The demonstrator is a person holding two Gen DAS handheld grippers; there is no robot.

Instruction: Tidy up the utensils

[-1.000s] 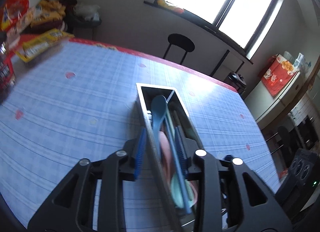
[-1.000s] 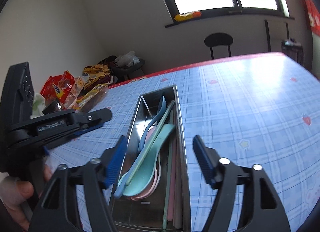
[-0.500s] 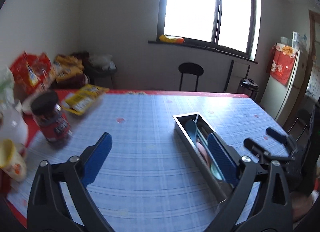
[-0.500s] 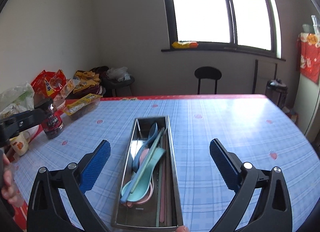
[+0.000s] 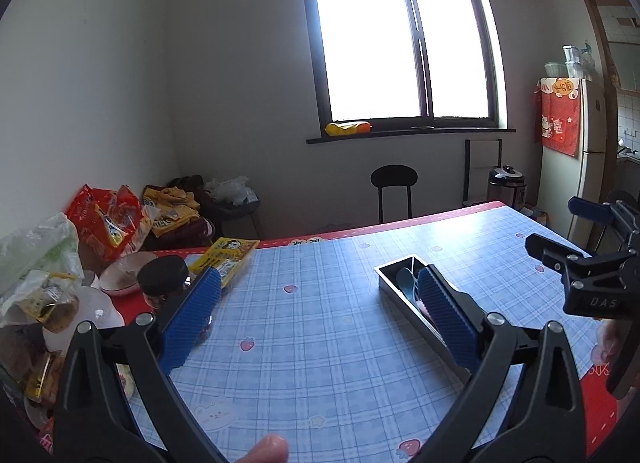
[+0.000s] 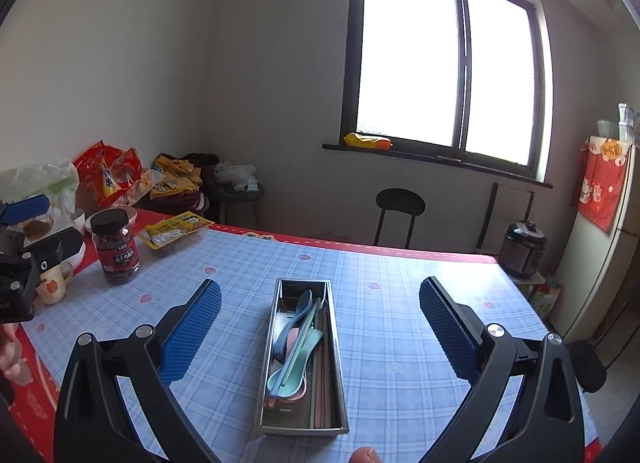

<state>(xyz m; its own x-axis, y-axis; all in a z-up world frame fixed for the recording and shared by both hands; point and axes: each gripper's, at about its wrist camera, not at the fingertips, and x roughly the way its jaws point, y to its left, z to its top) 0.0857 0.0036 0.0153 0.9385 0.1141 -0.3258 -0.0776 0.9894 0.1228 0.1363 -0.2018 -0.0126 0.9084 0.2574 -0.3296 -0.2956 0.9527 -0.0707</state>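
Both tongs, left and right, gape empty above the counter. Tray apparently fully loaded with spoons; step: release. Next: withdraw.

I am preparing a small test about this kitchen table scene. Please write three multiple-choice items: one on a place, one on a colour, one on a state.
1. Where do the spoons lie?
A. in the metal tray
B. on the stool
C. on the windowsill

2. What colour is the jar's lid?
A. white
B. black
C. green

3. How is the right gripper?
A. shut on a spoon
B. shut on the jar
C. open and empty

Key: A, the spoons rest inside the tray; B, the jar has a black lid; C, the right gripper has its jaws wide apart above the tray.
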